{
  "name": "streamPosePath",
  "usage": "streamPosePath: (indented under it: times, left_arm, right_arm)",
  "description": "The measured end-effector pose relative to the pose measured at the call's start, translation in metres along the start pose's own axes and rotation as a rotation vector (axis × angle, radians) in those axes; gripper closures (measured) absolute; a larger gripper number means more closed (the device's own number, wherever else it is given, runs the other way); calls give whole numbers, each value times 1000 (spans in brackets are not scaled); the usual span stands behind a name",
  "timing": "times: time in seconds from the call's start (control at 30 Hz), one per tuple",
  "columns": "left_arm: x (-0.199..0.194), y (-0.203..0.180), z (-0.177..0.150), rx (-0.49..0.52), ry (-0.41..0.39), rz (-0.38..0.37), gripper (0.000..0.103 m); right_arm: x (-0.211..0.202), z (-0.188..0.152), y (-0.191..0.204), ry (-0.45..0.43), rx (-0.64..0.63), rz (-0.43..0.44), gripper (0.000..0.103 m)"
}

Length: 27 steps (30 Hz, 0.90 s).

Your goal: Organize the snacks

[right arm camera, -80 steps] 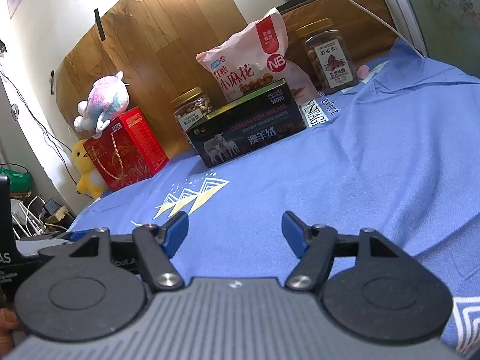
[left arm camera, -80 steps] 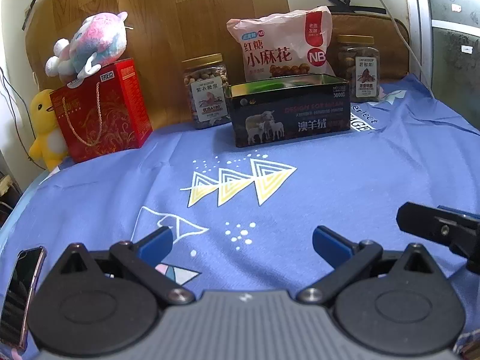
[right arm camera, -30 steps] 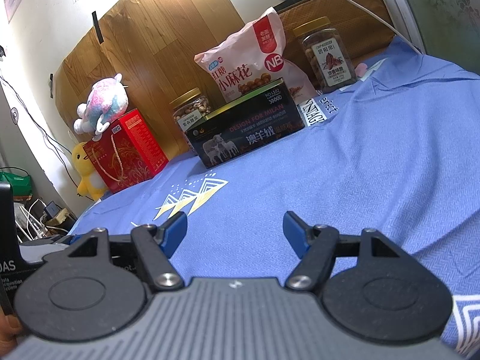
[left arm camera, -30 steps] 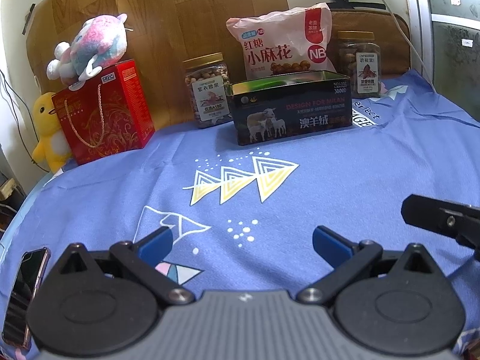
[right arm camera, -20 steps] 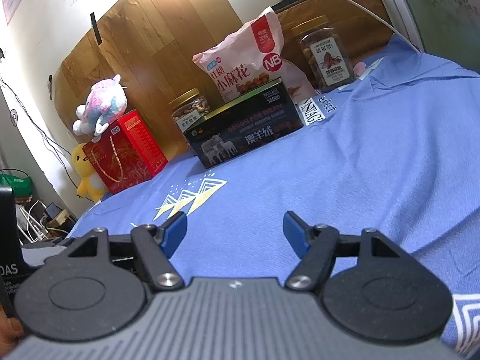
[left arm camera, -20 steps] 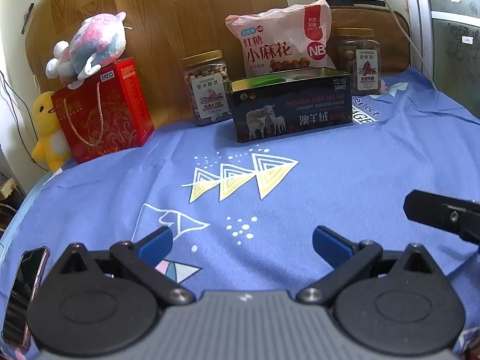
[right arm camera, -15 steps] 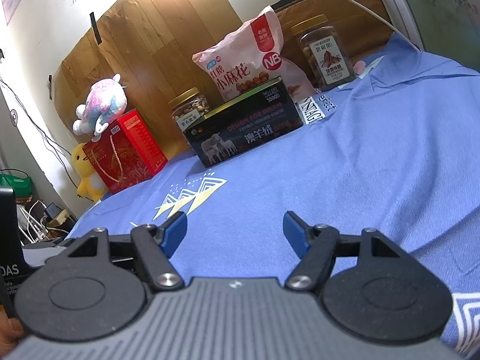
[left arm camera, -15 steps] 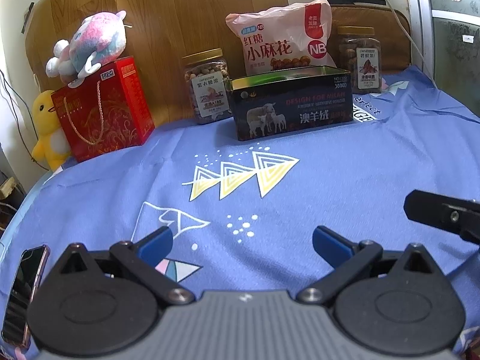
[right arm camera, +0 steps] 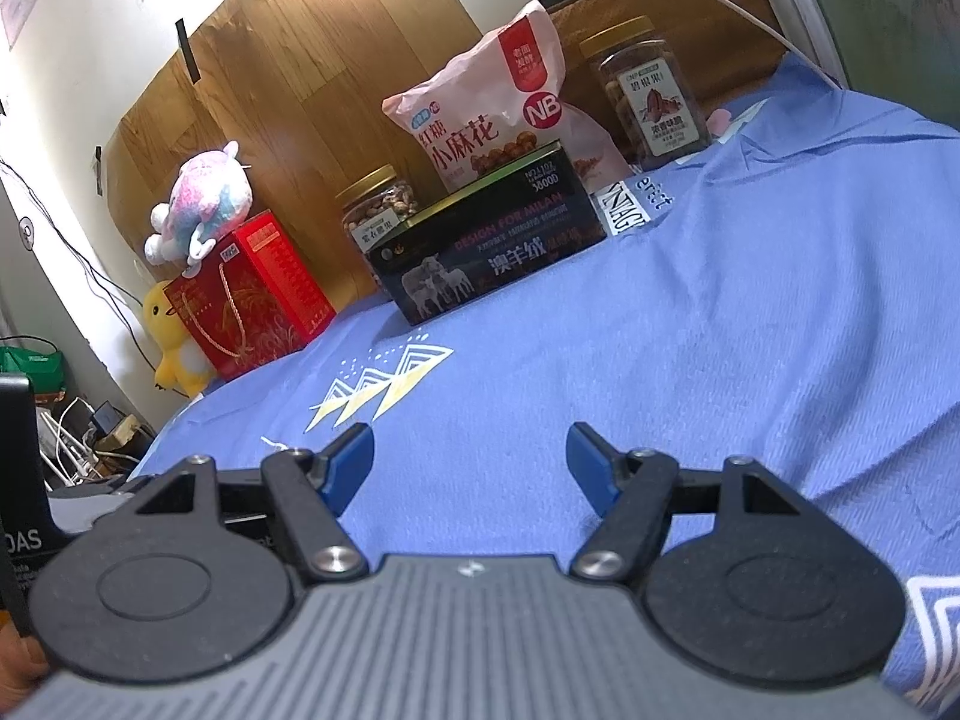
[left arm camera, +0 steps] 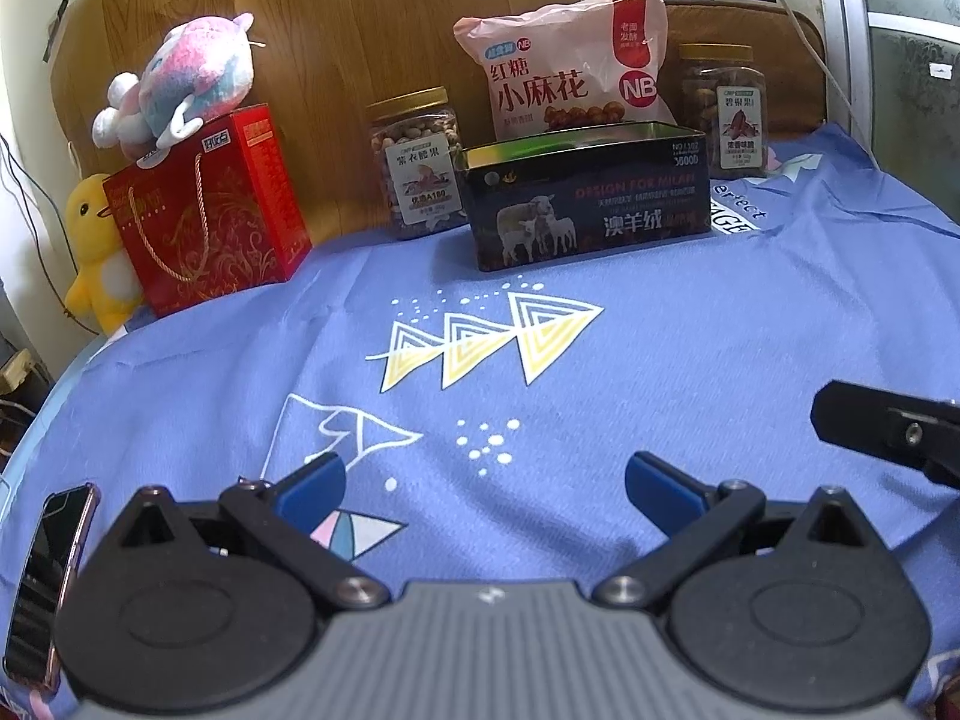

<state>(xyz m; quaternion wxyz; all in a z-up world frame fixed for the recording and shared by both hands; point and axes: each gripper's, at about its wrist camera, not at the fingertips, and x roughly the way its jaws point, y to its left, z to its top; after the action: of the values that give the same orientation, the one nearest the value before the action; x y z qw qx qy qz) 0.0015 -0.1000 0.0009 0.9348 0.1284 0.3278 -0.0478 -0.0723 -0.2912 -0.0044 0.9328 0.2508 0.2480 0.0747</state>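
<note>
A row of snacks is seen along the far edge of the surface, against a wood-grain board [left arm camera: 390, 30]. From the left, a red gift box [left arm camera: 210, 210] is topped by a pink plush toy [left arm camera: 186, 84], with a yellow duck toy [left arm camera: 96, 252] beside it. Next, a gold-lidded jar of nuts [left arm camera: 417, 162] is set upright, then a dark open tin [left arm camera: 585, 198] printed with sheep. A pink snack bag [left arm camera: 570, 66] is propped behind the tin, and a second nut jar [left arm camera: 729, 111] stands at the right. The surface is draped in a blue printed cloth [left arm camera: 660, 330]; a phone [left arm camera: 48, 576] lies at its near left. The left claw [left arm camera: 486, 480] and right claw [right arm camera: 470, 459] are held open and empty above the cloth.
</note>
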Motion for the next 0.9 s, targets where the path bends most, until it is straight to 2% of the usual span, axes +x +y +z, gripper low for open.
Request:
streamPosePath:
  times: [0.9]
  left_arm:
    - [1,1,-1,3,3,19,0]
  right_arm:
    - [1,-1,-1,9,14,-2,29]
